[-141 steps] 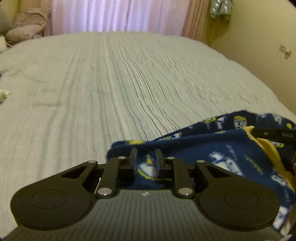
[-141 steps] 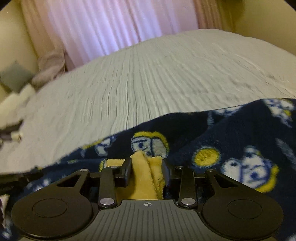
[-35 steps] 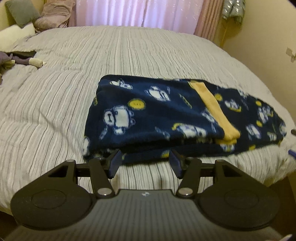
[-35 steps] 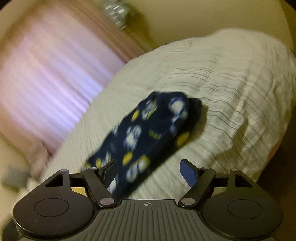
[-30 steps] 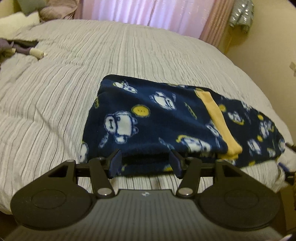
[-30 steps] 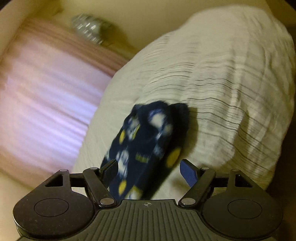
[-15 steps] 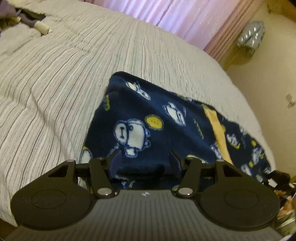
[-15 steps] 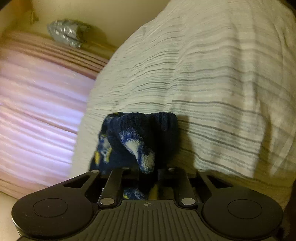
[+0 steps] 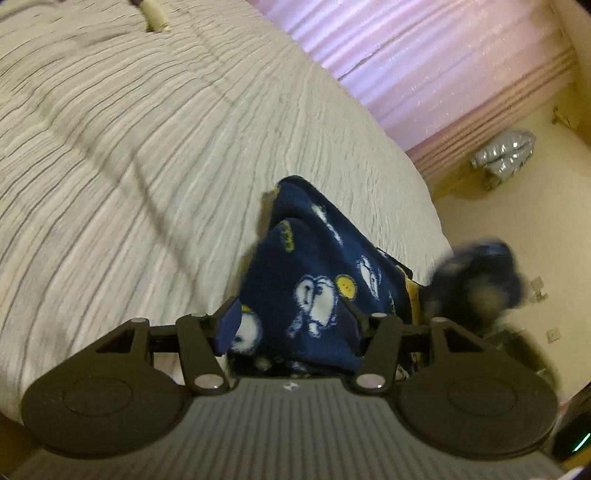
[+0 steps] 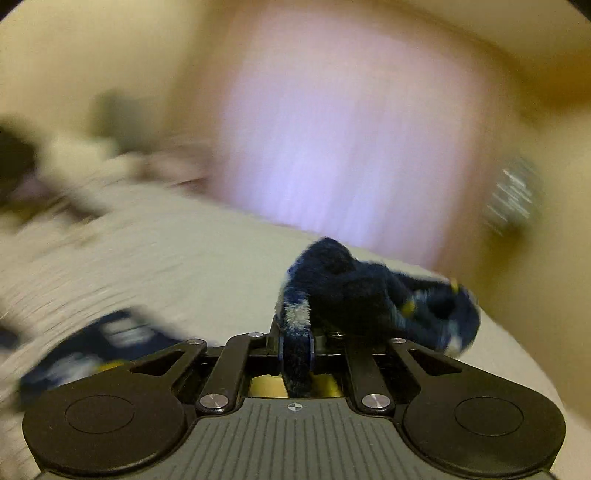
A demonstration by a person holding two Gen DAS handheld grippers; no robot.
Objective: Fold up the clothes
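Right gripper (image 10: 295,349): jaws pressed together on a bunched end of the navy fleece garment (image 10: 373,291), which spills forward and to the right over the finger links; a strip of yellow trim (image 10: 267,386) shows in the gap below the pinch. Background in this view is heavily blurred: a pale striped bed (image 10: 184,266), a pink curtain (image 10: 351,129), and another part of the garment lying at lower left. Left gripper (image 9: 291,325): jaws spread about halfway, a fold of the same garment (image 9: 317,280) lying between the fingers; whether the pads press on the cloth cannot be told. Left finger pad (image 9: 229,325) is blue and sits just beside the cloth's left edge; the right one is largely hidden by the fleece. Garment: navy, printed with white cartoon figures and yellow discs, with yellow trim (image 9: 413,295) along its right side; it lies near the bed's (image 9: 147,166) near right corner, one end raised and blurred at the right beside the cream wall (image 9: 517,206). Also in the left view: pink curtain (image 9: 424,62), a silvery bundle (image 9: 506,151) against the wall, a small pale object (image 9: 155,20) at the far top of the bed.
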